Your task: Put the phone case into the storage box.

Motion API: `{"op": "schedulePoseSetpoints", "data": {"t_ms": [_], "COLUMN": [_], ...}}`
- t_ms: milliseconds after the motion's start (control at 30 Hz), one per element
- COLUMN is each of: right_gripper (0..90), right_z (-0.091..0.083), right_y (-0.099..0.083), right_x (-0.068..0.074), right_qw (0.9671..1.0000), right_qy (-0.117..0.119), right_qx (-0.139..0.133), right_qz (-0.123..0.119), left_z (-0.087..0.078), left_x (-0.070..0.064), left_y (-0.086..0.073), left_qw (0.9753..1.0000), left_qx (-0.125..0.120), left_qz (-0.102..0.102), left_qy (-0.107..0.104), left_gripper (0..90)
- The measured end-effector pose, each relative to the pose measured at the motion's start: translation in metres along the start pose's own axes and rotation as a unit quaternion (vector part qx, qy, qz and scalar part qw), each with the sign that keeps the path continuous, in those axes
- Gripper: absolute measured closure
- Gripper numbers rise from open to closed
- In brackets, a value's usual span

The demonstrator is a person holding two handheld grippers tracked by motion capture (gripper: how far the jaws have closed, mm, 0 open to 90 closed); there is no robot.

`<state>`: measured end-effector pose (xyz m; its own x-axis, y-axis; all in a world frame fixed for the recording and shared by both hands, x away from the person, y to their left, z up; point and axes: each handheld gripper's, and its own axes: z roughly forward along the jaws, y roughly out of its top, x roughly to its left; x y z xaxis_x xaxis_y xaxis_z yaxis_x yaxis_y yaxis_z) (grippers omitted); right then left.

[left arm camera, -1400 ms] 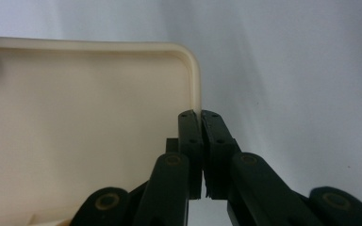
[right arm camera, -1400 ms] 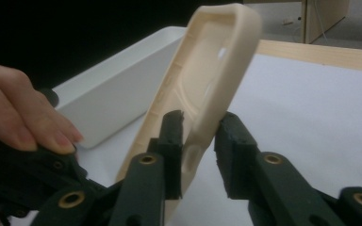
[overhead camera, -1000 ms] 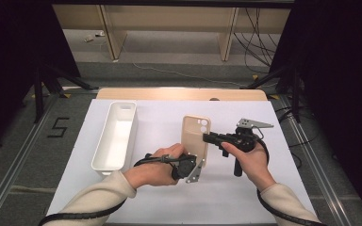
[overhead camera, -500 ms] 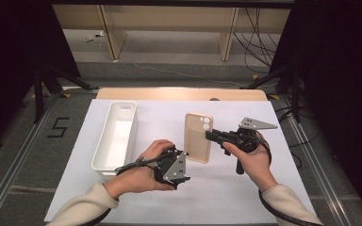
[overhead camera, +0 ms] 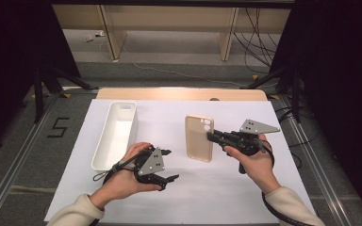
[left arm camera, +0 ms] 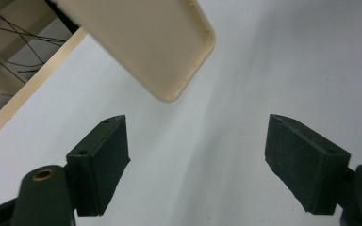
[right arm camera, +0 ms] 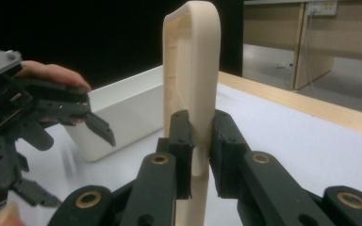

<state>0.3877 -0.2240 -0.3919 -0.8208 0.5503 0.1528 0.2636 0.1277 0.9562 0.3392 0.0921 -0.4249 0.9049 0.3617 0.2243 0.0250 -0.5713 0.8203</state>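
A beige phone case [overhead camera: 199, 137] is held above the white table, with my right gripper [overhead camera: 210, 136] shut on its right edge. In the right gripper view the phone case [right arm camera: 192, 70] stands on edge between the jaws of the right gripper [right arm camera: 199, 155]. My left gripper [overhead camera: 168, 165] is open, low over the table left of the case, with nothing between its jaws. From the left gripper view, the left gripper [left arm camera: 195, 160] has wide-set jaws over bare white table, and a corner of the phone case [left arm camera: 146, 42] hangs above them.
A long white bin [overhead camera: 115, 134] stands on the table's left part, just beyond my left hand. The white sheet [overhead camera: 264, 197] covers the table, with a wooden edge [overhead camera: 179, 94] at the far side. Dark stands and cables lie on the floor behind.
My left gripper let go of the case's lower end, drew back to the left and opened. The right gripper kept the case and shifted slightly right.
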Motion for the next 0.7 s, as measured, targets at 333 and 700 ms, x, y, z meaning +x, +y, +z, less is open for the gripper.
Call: {"op": "schedulePoseSetpoints", "data": {"t_ms": [333, 700], "right_gripper": [80.8, 80.8], "right_z": [-0.011, -0.021], "right_y": [0.0, -0.007], "right_x": [0.003, 0.008], "right_qw": [0.9996, 0.9992], "right_qy": [0.011, 0.012], "right_qx": [-0.016, -0.029], "right_qz": [-0.021, -0.024], "left_z": [-0.006, -0.008], "left_x": [0.008, 0.013], "left_y": [-0.003, -0.004], "left_qw": [0.9973, 0.9928], "left_qx": [-0.033, -0.052], "left_qz": [-0.054, -0.091], "left_qy": [0.037, 0.058], "left_gripper": [22.8, 23.7]}}
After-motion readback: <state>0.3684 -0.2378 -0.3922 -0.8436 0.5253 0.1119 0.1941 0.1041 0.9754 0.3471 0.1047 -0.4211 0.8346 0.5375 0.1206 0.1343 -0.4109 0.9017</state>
